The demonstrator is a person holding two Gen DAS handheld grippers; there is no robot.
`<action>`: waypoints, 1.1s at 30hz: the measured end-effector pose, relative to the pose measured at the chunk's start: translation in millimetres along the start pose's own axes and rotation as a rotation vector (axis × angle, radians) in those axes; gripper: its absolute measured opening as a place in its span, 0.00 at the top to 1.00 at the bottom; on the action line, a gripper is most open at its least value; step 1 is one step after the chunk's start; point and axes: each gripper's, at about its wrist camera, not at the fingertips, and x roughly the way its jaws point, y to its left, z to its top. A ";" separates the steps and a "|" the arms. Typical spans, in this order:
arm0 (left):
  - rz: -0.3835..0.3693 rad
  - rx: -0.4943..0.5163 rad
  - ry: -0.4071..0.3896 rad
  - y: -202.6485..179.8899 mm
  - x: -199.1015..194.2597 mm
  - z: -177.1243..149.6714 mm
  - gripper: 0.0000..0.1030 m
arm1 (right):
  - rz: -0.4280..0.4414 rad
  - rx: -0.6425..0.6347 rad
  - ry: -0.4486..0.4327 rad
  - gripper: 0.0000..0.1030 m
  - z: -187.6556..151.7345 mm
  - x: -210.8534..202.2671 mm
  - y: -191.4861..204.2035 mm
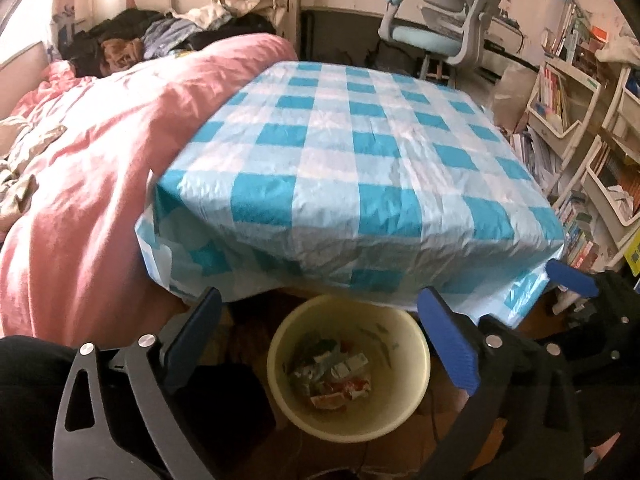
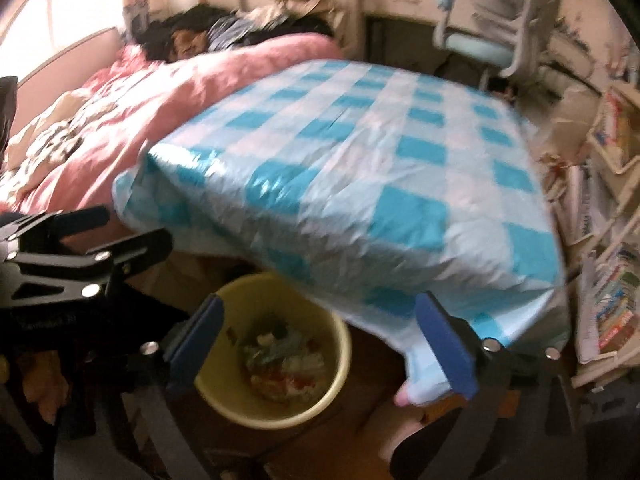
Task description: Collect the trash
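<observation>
Left wrist view: I am holding my left tool (image 1: pixel 320 340) over the yellow bin (image 1: pixel 348 368), jaws spread wide with nothing between the blue pads. The trash (image 1: pixel 332 376) is lying at the bottom of the bin, a loose heap of crumpled wrappers and torn packets. The checked surface (image 1: pixel 360 152) beyond looks bare; I am seeing no scraps on it. The pink duvet (image 1: pixel 100 160) is lying to its left.

Right wrist view: I am holding my right tool (image 2: pixel 320 344) open as well, empty, with the bin below and left of centre and a hanging corner of the checked cloth just beside the right pad. The picture is blurred, so the scraps are reading only as mixed colours. My left tool is showing at the left edge.

Judgement: the wrappers should be handling as very light, thin, crinkly and slippery. If any need moving, I am planning to pinch a bunched fold, not a flat face.
</observation>
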 end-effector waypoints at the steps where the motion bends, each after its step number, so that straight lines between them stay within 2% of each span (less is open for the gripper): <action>1: 0.001 0.000 -0.010 -0.3 -1.6 0.4 0.07 | -0.021 0.002 -0.016 0.08 0.7 -2.9 -0.8; 5: -0.002 0.007 -0.047 -2.5 -8.2 2.6 0.07 | -0.134 0.025 -0.076 0.08 1.9 -14.0 -3.4; 11: -0.010 0.017 -0.091 -5.8 -16.1 4.7 0.07 | -0.213 0.055 -0.109 0.08 0.6 -21.7 -7.9; 27: -0.005 -0.016 -0.117 -0.5 -24.0 7.0 0.07 | -0.196 0.037 -0.120 0.08 -6.3 -27.3 2.9; 33: 0.011 0.009 -0.149 -3.5 -28.2 6.0 0.07 | -0.196 0.039 -0.132 0.08 -6.3 -30.5 4.3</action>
